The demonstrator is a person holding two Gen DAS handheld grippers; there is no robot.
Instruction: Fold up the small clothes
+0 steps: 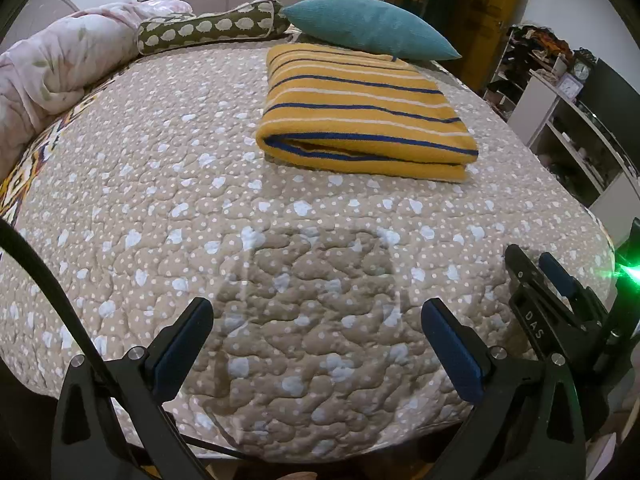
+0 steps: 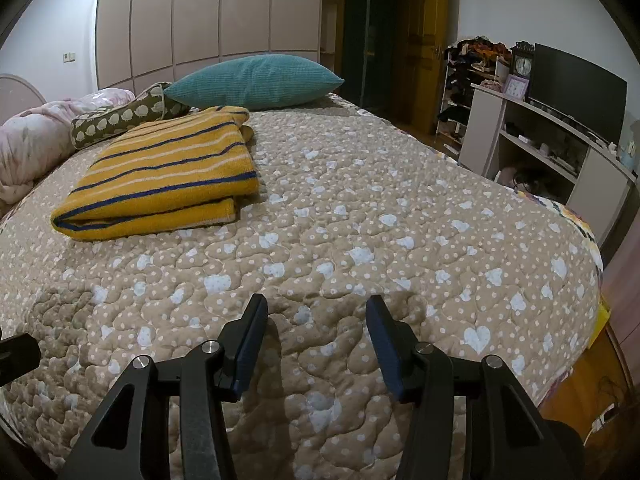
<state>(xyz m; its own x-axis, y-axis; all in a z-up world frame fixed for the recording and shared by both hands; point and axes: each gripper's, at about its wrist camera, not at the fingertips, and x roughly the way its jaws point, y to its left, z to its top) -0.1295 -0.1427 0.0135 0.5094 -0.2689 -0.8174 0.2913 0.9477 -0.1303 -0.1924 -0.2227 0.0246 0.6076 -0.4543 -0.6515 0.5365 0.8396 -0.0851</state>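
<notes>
The striped cloth (image 1: 366, 110) lies folded on the quilt (image 1: 168, 208), just before the teal pillow (image 1: 368, 26), well apart from both grippers. I judge this fold done; next I'd need another garment, but I see none. Left gripper (image 1: 318, 344) gapes wide and empty; right gripper (image 2: 316, 346) is half-spread, empty. I count one cloth, one teal pillow, one bolster (image 1: 212, 28), two grippers.

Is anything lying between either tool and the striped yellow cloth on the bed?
Nothing visible. Only bare quilt lies between the left tool and the cloth, and between the right tool and the cloth. Both tools are open and empty. The teal pillow sits beyond it.
</notes>
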